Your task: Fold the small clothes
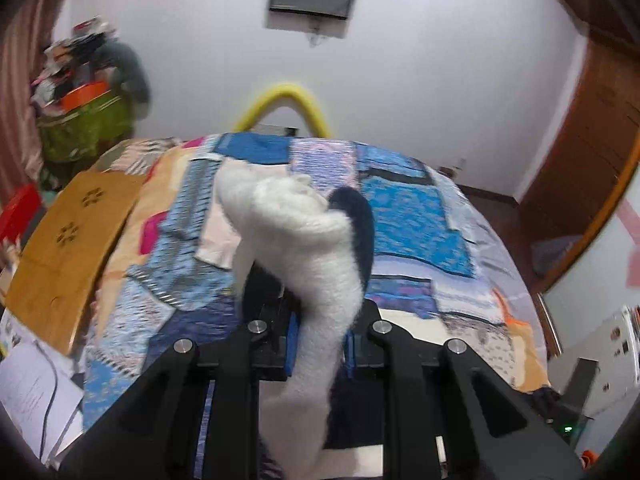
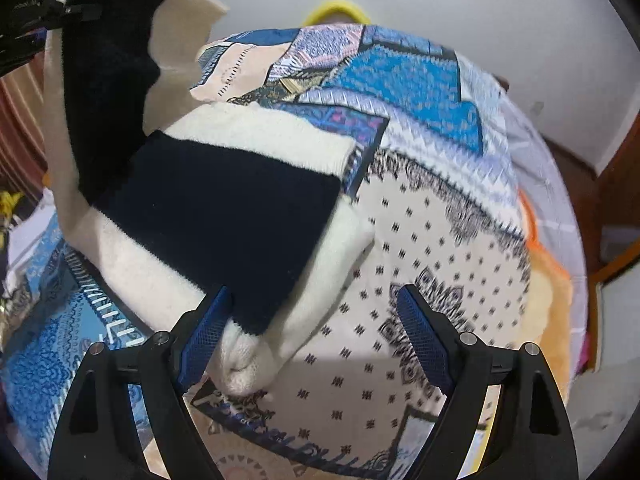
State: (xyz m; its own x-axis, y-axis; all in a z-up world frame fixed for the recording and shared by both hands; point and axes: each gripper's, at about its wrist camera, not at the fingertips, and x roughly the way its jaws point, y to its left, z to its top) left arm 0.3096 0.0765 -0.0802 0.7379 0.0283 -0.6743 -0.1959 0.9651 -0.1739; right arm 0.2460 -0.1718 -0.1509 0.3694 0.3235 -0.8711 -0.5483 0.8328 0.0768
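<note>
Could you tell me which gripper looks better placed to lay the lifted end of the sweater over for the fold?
Left. The left gripper is shut on the black-and-white sweater; the right gripper is open, gripping nothing.

One sweater, one bedspread, two hand-held grippers.

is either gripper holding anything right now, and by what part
The left gripper is shut on the white and navy sweater, pinching a bunched white part and lifting it off the patchwork bedspread. The right gripper is open and holds nothing.
</note>
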